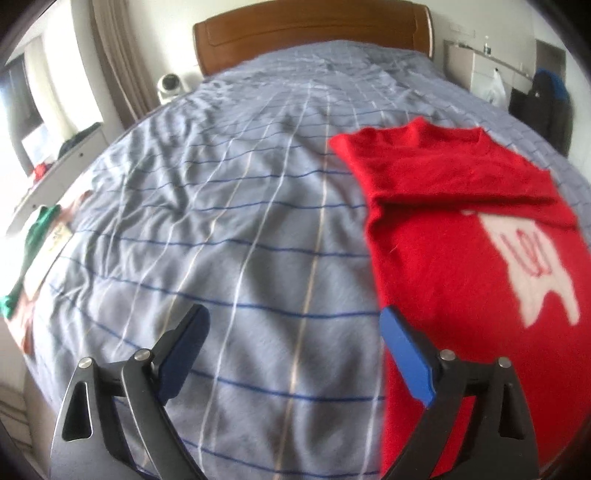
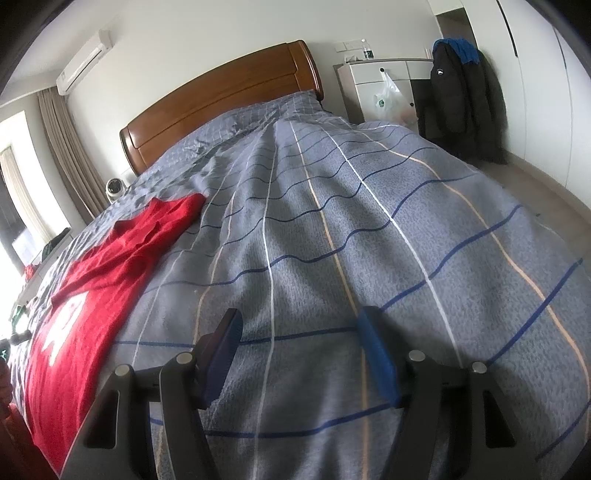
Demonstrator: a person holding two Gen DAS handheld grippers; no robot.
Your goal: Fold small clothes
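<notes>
Blue checked bedding (image 1: 229, 221) covers a bed with a wooden headboard (image 1: 314, 33) at 12 o'clock in both views. On it lies a red sweater (image 1: 461, 236) with a white figure on its front, collar end toward the headboard and hem toward the cameras, so its long axis runs roughly from 6 to 12 o'clock; one sleeve looks already folded across the chest. The left gripper (image 1: 295, 350) hovers with fingers spread wide and empty, and the sweater lies at its 2 o'clock, the near side edge just beside the right finger (image 1: 406, 362). The right gripper (image 2: 299, 354) is likewise wide and empty, over bare bedding, with the sweater (image 2: 99, 280) well off at its 10 o'clock. The garment thus sits between the two hands, and the left seems nearer. A fold lengthwise or hem-to-collar would likely start from that near edge. Green clothes (image 1: 40, 225) lie at the left view's 9 o'clock.
</notes>
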